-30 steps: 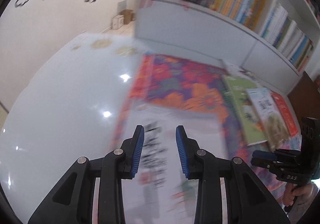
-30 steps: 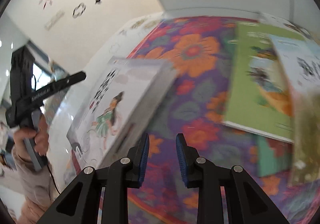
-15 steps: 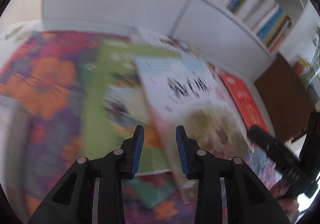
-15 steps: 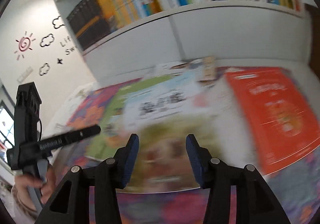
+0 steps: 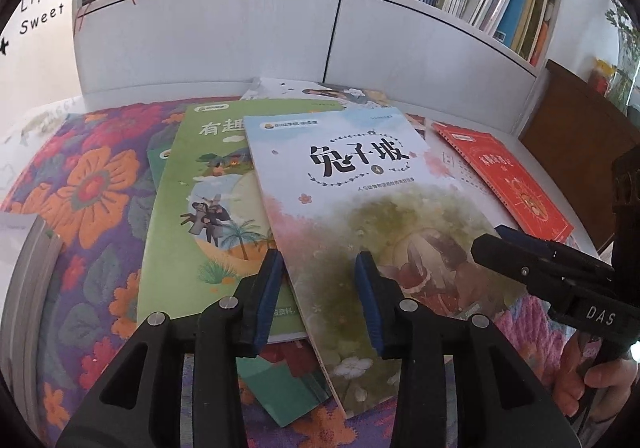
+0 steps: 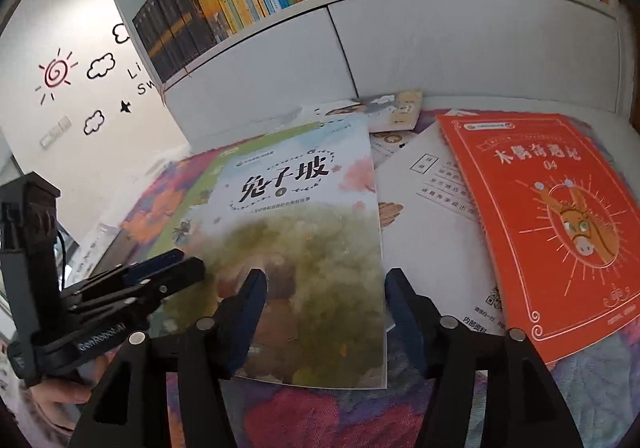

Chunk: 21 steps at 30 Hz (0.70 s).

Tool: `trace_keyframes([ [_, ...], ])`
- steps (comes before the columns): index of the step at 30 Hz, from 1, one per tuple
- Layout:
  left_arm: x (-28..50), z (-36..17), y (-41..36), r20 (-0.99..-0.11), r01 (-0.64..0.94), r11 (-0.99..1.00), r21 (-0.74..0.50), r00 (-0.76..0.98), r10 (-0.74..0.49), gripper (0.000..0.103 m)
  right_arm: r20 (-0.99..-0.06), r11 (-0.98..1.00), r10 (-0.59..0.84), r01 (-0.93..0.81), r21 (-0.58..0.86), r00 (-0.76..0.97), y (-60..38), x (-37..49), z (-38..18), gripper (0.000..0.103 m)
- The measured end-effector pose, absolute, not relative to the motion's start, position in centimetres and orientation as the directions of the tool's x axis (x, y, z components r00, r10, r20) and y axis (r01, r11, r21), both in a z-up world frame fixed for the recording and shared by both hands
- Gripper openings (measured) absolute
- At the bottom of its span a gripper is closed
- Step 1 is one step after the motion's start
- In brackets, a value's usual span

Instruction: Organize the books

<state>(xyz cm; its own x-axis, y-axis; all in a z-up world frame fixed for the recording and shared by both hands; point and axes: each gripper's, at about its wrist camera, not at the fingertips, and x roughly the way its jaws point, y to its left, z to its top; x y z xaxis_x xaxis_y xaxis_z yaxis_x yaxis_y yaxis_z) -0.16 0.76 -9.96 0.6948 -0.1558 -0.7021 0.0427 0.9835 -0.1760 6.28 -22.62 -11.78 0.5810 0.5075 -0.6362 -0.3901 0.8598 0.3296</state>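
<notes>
Several books lie spread on a flowered rug (image 5: 92,183). On top is a pale blue and green rabbit-cover book (image 5: 360,199), also in the right wrist view (image 6: 304,240). It overlaps a green book (image 5: 200,207). An orange-red book (image 6: 552,224) lies to the right, also in the left wrist view (image 5: 508,183), over a white book (image 6: 432,232). My left gripper (image 5: 318,276) is open and empty above the rabbit book's lower left part. My right gripper (image 6: 324,288) is open wider and empty over the same book's lower half.
A white bookcase (image 5: 280,31) full of upright books stands behind the rug. A thick white book (image 5: 24,244) lies at the left edge. A dark wooden cabinet (image 5: 580,135) is at the right. More books (image 5: 320,91) lie at the far edge of the pile.
Both grippers have swung from the thick white book at the left over to the spread pile. They now hover over the rabbit book. The right gripper has opened wider.
</notes>
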Motion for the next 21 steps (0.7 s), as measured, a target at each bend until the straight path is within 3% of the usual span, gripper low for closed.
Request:
trace_keyframes([
  [7,-0.1,-10.0,1.4,-0.693,0.047,0.974,-0.222,0.695,-0.192,0.036,-0.624,0.847,0.531,-0.390,0.362,0.574,-22.7,6.2,-11.9,0.061],
  [15,0.0,-9.9,1.0,-0.707,0.066,0.981,-0.182,0.684,-0.177,0.036,-0.629,0.848,0.527,-0.396,0.352,0.571,-22.5,6.1,-11.9,0.062],
  [21,-0.2,-9.4,1.4,-0.742,0.112,0.977,-0.180,0.636,-0.210,0.036,-0.692,0.876,0.448,-0.431,0.215,0.566,-20.6,5.8,-11.7,0.062],
])
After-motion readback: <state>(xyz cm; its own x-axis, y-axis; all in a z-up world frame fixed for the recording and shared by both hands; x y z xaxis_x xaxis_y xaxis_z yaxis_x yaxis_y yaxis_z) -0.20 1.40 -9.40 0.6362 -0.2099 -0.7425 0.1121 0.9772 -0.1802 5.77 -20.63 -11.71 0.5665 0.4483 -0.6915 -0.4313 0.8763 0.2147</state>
